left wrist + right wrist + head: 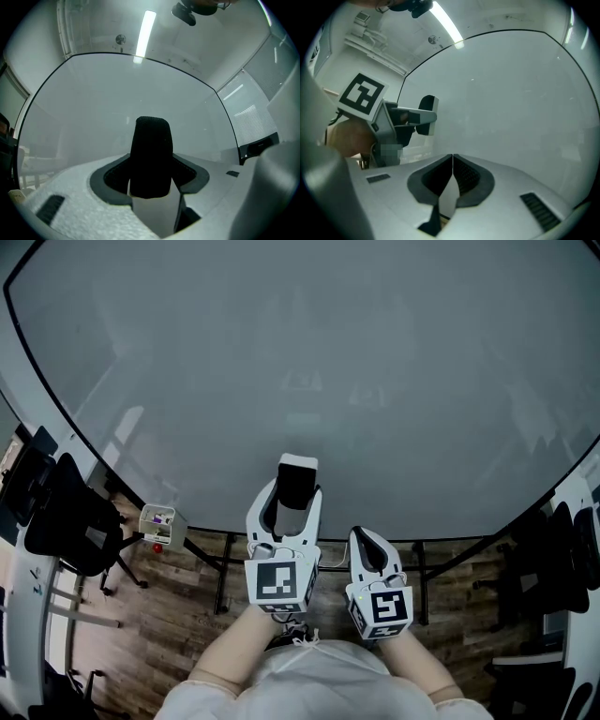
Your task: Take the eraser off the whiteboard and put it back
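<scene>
Left gripper [296, 491]: clamped on black-felt eraser [298, 474], close before whiteboard [309, 371]; right gripper [367, 542]: jaws together, empty, just beside left; black-and-white square markers [281, 582] on both cubes [382, 607]

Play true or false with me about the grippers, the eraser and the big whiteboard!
1. The left gripper holds the eraser. True.
2. The right gripper holds a marker. False: it is shut, with nothing between its jaws.
3. The eraser's fuzzy side is black. True.
4. The whiteboard is covered in drawings. False: it looks blank.
</scene>
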Demonstrator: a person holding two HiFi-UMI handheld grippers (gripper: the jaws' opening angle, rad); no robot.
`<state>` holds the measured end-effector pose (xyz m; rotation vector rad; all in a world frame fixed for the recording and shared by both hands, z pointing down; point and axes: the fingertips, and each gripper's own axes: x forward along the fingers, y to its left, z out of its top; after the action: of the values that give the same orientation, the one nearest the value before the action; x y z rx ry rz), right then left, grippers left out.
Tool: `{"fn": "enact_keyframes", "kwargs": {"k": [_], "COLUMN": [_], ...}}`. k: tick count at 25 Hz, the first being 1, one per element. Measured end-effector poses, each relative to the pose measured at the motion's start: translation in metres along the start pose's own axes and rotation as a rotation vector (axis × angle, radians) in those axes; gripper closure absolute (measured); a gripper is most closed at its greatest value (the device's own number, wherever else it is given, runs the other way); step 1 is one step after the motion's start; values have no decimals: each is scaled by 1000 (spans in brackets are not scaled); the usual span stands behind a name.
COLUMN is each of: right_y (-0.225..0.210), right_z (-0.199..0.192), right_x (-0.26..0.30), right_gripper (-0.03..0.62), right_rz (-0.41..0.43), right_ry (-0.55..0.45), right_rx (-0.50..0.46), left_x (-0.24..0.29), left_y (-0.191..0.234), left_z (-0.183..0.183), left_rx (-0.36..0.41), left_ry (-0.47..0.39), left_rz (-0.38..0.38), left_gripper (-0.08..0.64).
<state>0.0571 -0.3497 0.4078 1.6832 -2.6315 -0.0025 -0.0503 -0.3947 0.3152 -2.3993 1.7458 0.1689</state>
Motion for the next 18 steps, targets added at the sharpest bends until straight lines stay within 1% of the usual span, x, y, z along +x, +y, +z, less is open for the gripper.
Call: {"fn": "enact_keyframes", "kwargs": {"k": [2, 5, 9, 12, 18], "right_y": [0, -2, -4, -6, -10], "right_z": [0, 0, -2, -4, -7], "right_x": [3, 5, 10, 12, 13], "right_gripper": [565, 565, 565, 565, 565], "right_rz": [-3, -9, -14, -21, -32], "right_ry": [2, 3, 8, 18, 26], "right_rx": [-5, -5, -5, 1, 6], "left_x": [7, 17, 28, 31, 33], "left_y": [5, 9, 7, 8, 8], "left_z": [8, 10, 4, 2, 4], "left_rx": [0, 5, 58, 81, 78], "left_ry": [-8, -13, -8, -9, -19], "left_rz": [6, 0, -10, 0, 17], "left_gripper": [302, 302, 302, 302, 302]}}
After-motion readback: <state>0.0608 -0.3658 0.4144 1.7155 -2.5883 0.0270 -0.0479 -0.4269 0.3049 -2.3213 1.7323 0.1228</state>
